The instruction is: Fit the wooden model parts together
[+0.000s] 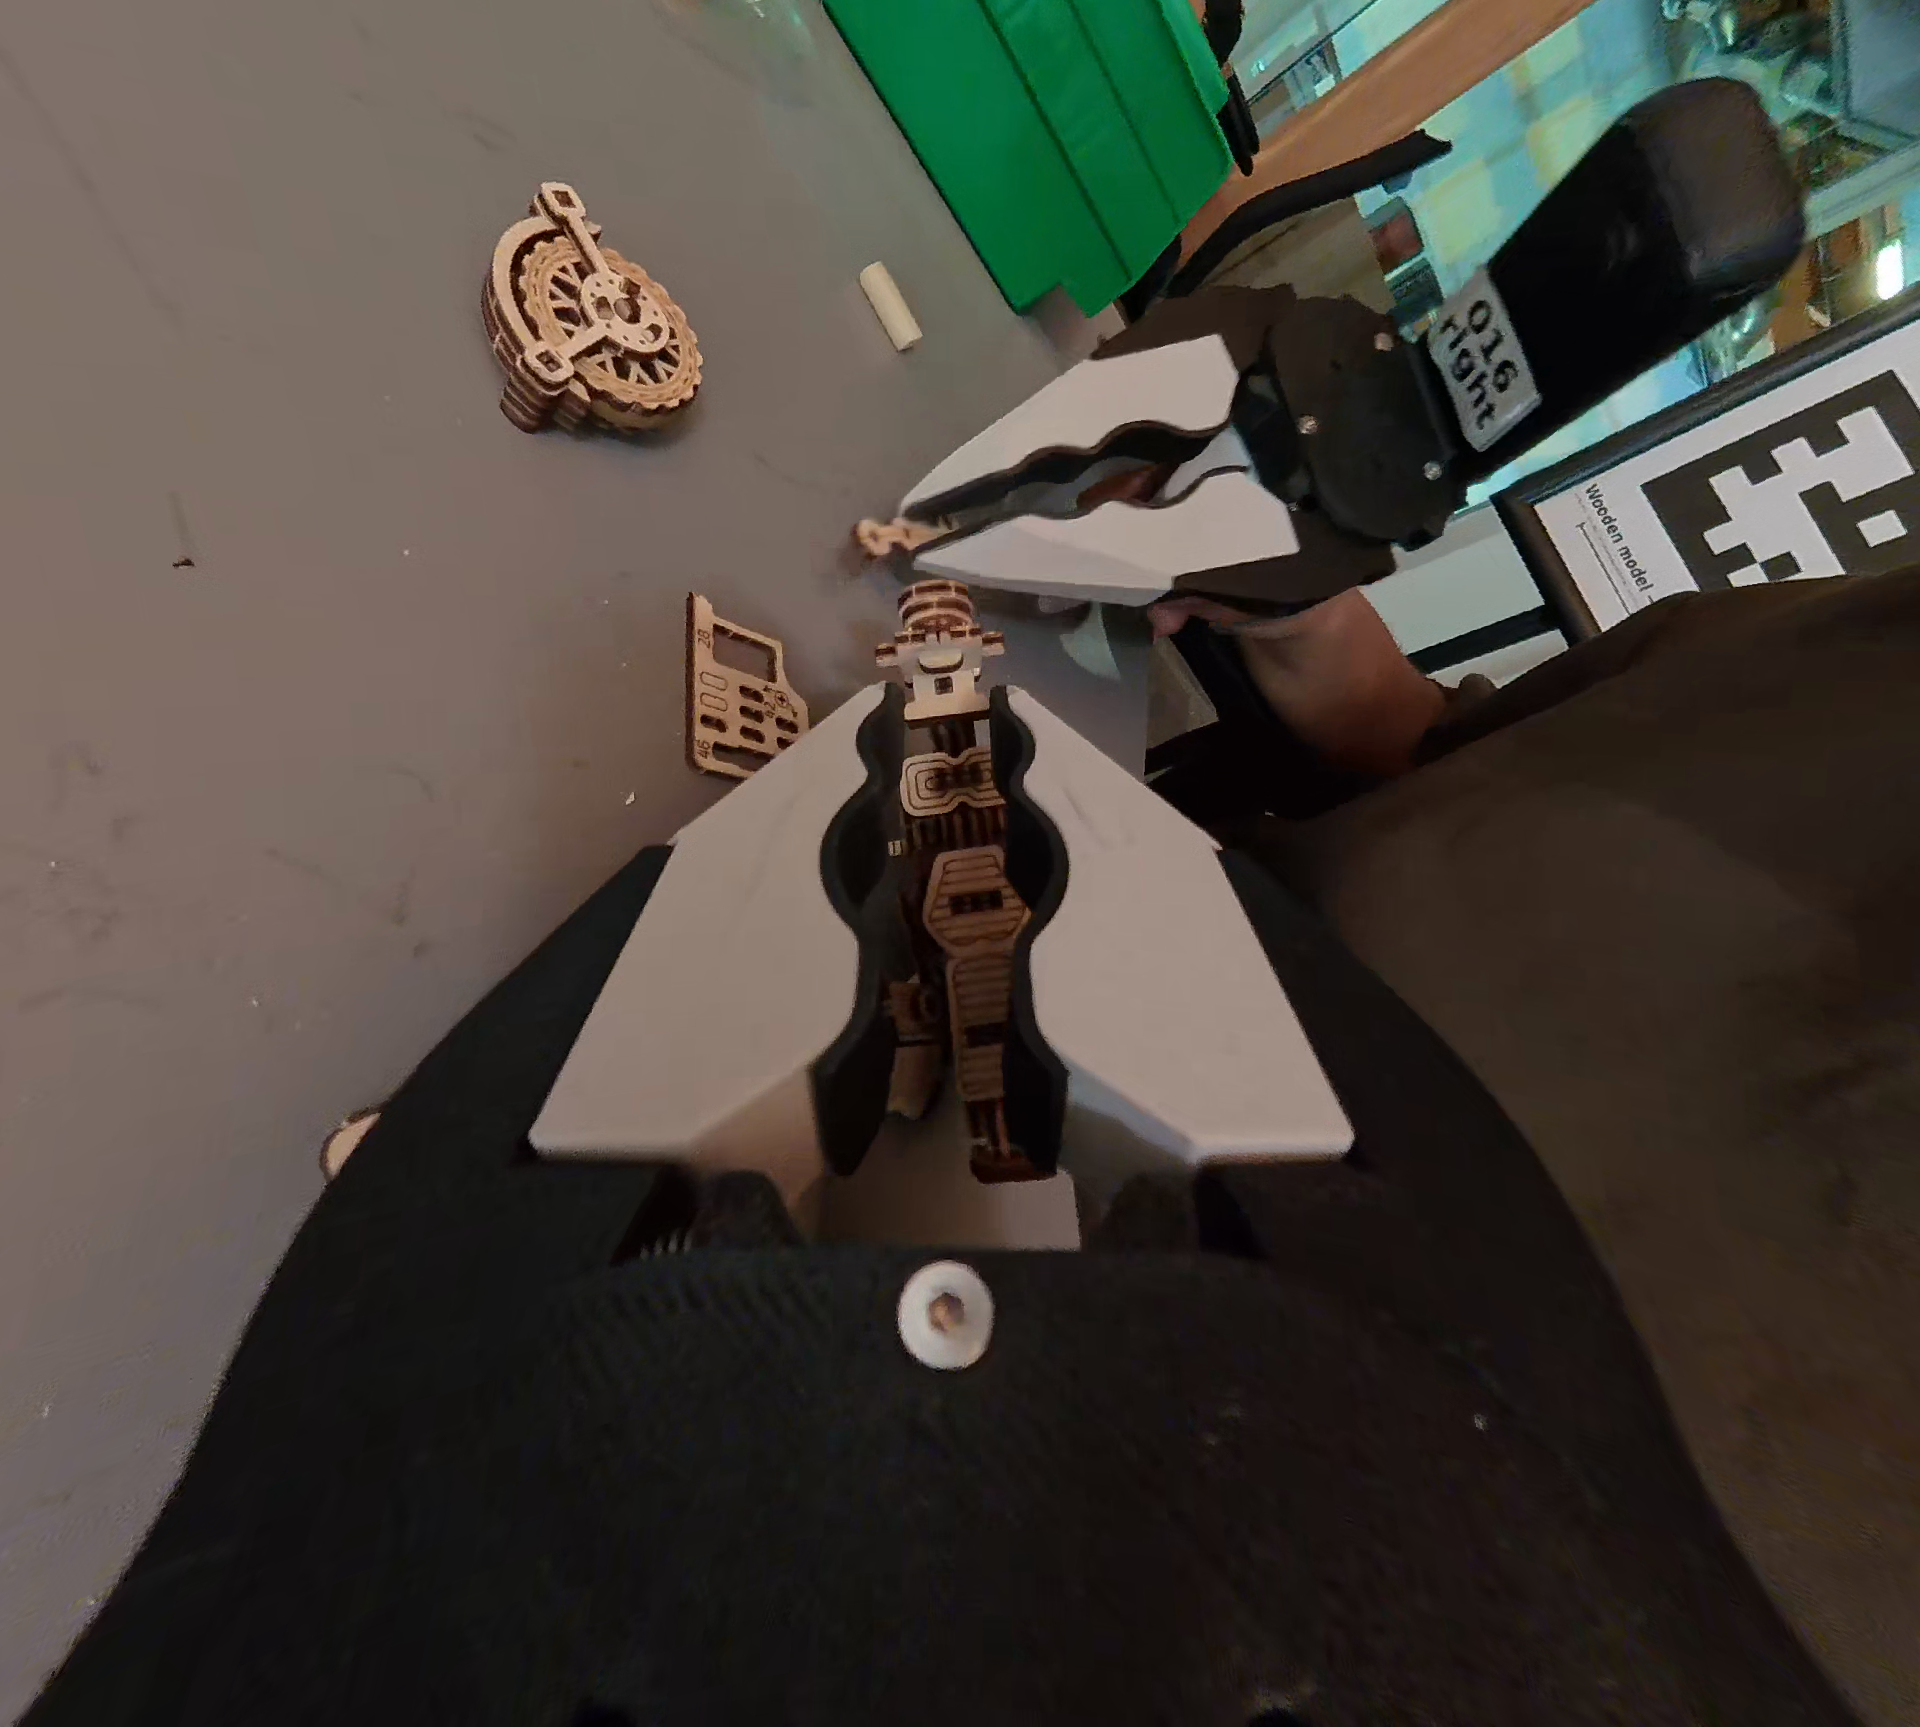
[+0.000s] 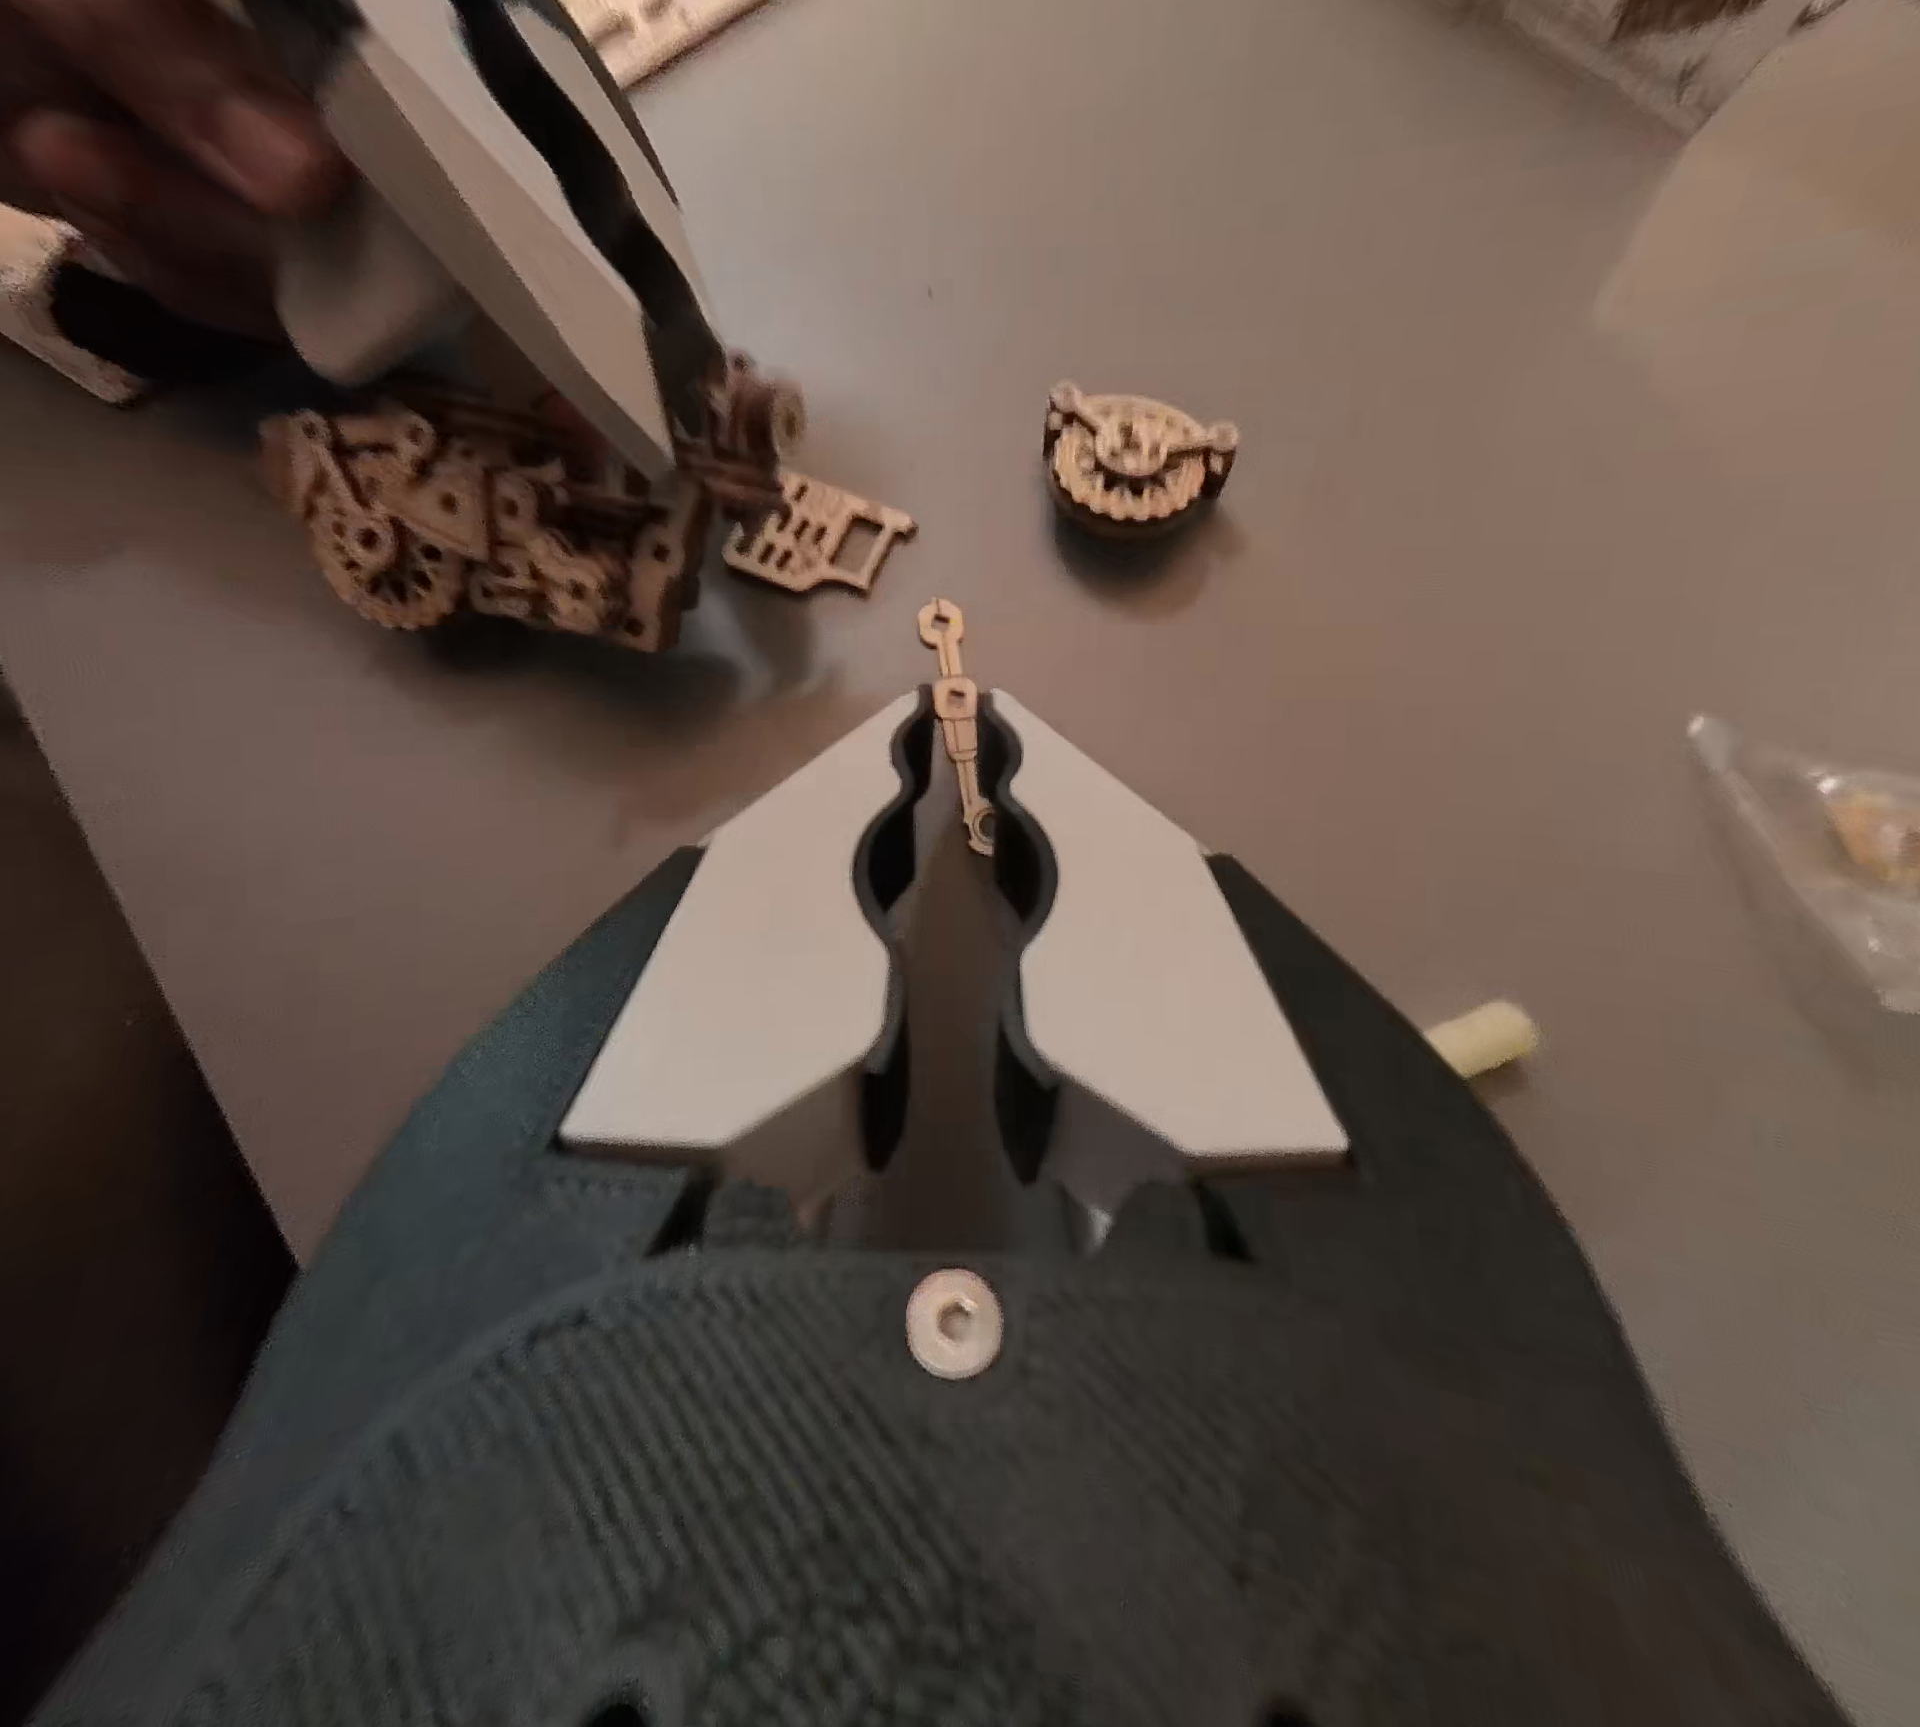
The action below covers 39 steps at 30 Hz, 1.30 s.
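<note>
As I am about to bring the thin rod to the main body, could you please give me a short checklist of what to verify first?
1. Left gripper clamped on the large tan laser-cut wooden model body: ok.
2. Right gripper shut on the thin flat wooden rod piece: ok; its tip sticks out past the fingertips.
3. Rod apart from the body, not yet mated: ok.
4. Which slot on the body takes the rod: cannot tell.
5. Small flat wooden offcut with rectangular holes lying right beside the body: not ok, may obstruct.
6. Round wooden gear subassembly lying apart on the grey table: ok.
</note>
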Each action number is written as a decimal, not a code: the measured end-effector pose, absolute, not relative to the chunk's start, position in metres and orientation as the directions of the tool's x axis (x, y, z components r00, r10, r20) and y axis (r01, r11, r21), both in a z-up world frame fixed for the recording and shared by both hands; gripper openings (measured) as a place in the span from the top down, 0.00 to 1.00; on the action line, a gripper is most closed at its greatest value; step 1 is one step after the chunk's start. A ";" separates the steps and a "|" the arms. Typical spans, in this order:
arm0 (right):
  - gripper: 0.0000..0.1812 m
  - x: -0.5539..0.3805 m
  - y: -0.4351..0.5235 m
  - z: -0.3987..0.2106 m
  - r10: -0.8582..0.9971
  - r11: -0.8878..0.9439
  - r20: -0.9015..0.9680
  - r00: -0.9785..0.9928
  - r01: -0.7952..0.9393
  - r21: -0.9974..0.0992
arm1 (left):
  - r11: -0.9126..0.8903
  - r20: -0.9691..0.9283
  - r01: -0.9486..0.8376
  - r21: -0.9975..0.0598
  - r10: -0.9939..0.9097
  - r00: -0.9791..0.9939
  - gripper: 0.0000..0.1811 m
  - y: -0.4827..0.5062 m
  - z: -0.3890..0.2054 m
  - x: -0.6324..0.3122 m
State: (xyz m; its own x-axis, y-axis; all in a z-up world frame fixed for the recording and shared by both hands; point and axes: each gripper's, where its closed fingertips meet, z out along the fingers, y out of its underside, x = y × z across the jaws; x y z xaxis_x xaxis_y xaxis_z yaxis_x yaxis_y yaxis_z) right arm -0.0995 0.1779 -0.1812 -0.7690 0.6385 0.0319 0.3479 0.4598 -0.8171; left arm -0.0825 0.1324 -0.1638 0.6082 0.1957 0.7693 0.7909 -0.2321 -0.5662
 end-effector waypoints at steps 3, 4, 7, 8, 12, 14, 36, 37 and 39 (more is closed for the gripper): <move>0.97 -0.094 0.169 -0.153 0.595 0.427 0.116 -0.795 0.190 -0.884 | -0.242 0.767 0.787 -0.568 0.192 0.613 0.93 0.134 -0.166 -0.080; 0.97 -0.091 0.166 -0.147 0.578 0.431 0.162 -0.800 0.131 -0.893 | -0.246 0.766 0.785 -0.569 0.190 0.615 0.93 0.134 -0.166 -0.080; 0.97 -0.084 0.160 -0.138 0.533 0.475 0.293 -0.794 -0.006 -0.880 | -0.251 0.765 0.783 -0.570 0.185 0.616 0.93 0.135 -0.167 -0.078; 0.97 -0.081 0.157 -0.138 0.516 0.488 0.322 -0.793 -0.037 -0.872 | -0.252 0.765 0.782 -0.570 0.184 0.617 0.93 0.135 -0.167 -0.078; 0.97 -0.080 0.152 -0.149 0.480 0.546 0.381 -0.790 -0.071 -0.835 | -0.258 0.769 0.782 -0.567 0.173 0.615 0.93 0.135 -0.167 -0.077; 0.97 -0.080 0.150 -0.150 0.472 0.550 0.392 -0.789 -0.084 -0.831 | -0.266 0.769 0.780 -0.567 0.167 0.617 0.93 0.135 -0.167 -0.075; 0.97 -0.078 0.142 -0.150 0.463 0.543 0.420 -0.780 -0.125 -0.830 | -0.262 0.773 0.776 -0.574 0.141 0.619 0.93 0.135 -0.163 -0.073; 0.97 -0.078 0.141 -0.150 0.472 0.538 0.407 -0.782 -0.110 -0.835 | -0.256 0.773 0.778 -0.574 0.144 0.618 0.93 0.135 -0.163 -0.074; 0.97 -0.078 0.140 -0.149 0.503 0.519 0.365 -0.784 -0.064 -0.852 | -0.244 0.774 0.781 -0.575 0.147 0.616 0.93 0.134 -0.162 -0.076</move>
